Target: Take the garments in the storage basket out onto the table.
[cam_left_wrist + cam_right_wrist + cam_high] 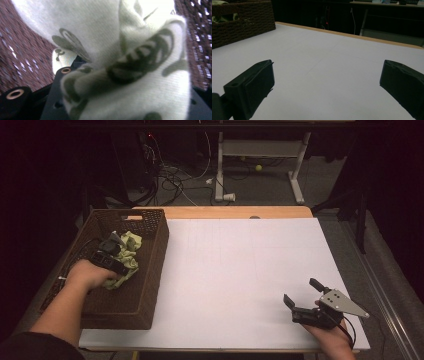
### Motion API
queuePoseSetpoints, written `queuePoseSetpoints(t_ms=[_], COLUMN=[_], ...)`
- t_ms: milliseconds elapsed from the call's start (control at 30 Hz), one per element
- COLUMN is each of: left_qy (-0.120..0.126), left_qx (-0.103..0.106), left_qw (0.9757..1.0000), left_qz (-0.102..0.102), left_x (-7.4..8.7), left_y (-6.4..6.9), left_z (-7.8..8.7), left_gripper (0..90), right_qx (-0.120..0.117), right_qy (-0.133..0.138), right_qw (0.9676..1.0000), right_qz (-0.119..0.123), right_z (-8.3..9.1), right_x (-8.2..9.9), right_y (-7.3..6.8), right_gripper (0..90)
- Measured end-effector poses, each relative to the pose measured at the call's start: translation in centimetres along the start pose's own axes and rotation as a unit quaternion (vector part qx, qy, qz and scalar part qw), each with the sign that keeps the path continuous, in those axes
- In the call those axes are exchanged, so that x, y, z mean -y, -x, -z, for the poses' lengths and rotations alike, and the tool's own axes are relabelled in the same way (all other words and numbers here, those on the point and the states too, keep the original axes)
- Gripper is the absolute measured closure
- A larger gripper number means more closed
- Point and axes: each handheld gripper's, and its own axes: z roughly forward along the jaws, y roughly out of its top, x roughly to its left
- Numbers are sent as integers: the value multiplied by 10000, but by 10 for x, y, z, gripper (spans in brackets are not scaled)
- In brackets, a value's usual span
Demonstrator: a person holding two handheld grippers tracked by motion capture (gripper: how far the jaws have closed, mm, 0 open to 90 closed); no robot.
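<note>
Nearest the person: right claw (301, 292) sits low on the white desk (240, 270), jaws spread wide, nothing btwn them – the right gripper view has bare desk showing between both black jaws.

Over on the left: left claw (111, 251) is inside the brown wicker basket (150, 270), clamped partway on a pale green cloth (128, 257). In the left gripper view the cloth (130, 75) is bunched up right in front of the lens, dark leafy print on it, folds pinched btwn the jaws. The cloth hangs in the basket, raised off the bottom as far as I can judge.

Handling: looks soft, light, floppy – no stiffness, it'll drape and sag wherever it isn't held. Prob. not slippery, knit-like surface should catch on the pads. Best hold is a thick gathered fold like the one taken now; a thin edge could slide out.

Hard to tell: the jaw tips are buried in fabric, so how much cloth is really pinched can't be made out. Basket floor under it is hidden. Can't tell if more items lie in there. Far end: dark room, desk legs, cables, all dim.
</note>
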Motion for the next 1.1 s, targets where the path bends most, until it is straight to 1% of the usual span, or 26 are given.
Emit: queuePoseSetpoints(t_ms=[67,100,233,333,367,400,433,500,567,733,800,867,900,967,1033,1067,1100], left_qy=[-161,-239,-358,-526,-605,-605,-666,-814,-924,-994,-1015,-1051,-1024,-1017,-1079,-1121,-1179], left_qx=[-96,-112,60,152,202,202,244,286,282,325,336,300,297,304,330,293,266], left_qw=[9998,9996,9993,9985,9979,9979,9975,9963,9953,9945,9943,9940,9943,9943,9936,9932,9927], left_qz=[-79,-97,9,69,71,71,72,19,-32,13,32,-67,-46,-132,-40,-69,-26], left_x=[2,4,7,7,7,7,7,7,7,6,5,3,2,1,-2,-4,-6], left_y=[4,6,10,11,10,10,11,12,13,13,13,14,13,12,12,13,14], left_z=[-2,-2,-4,-3,-3,-3,-2,-2,-1,-3,-3,-4,-4,-5,-6,-6,-6], left_gripper=[530,530,529,528,528,528,528,528,528,529,528,527,523,522,522,523,523], right_qx=[1,-2,-30,-53,-53,-47,-42,-47,-73,-114,-142,-183,-208,-224,-256,-276,-287], right_qy=[4,12,10,9,12,11,11,13,21,1,3,-15,-49,-79,-112,-110,-110], right_qw=[10000,10000,10000,9999,9999,9999,10000,10000,9999,9999,9999,9998,9998,9996,9994,9994,9993], right_qz=[5,3,63,84,89,90,87,85,112,116,73,54,49,140,215,195,194], right_z=[1,1,2,2,2,2,2,2,2,1,1,0,-1,-2,-4,-4,-4], right_x=[0,-1,-1,-1,-1,-1,-1,-2,-2,-1,-1,0,1,1,2,2,2], right_y=[-1,-1,-4,-4,-5,-5,-5,-5,-6,-7,-7,-8,-8,-10,-10,-11,-11], right_gripper=[4,4,4,4,4,4,4,4,4,4,4,4,4,4,4,4,4])
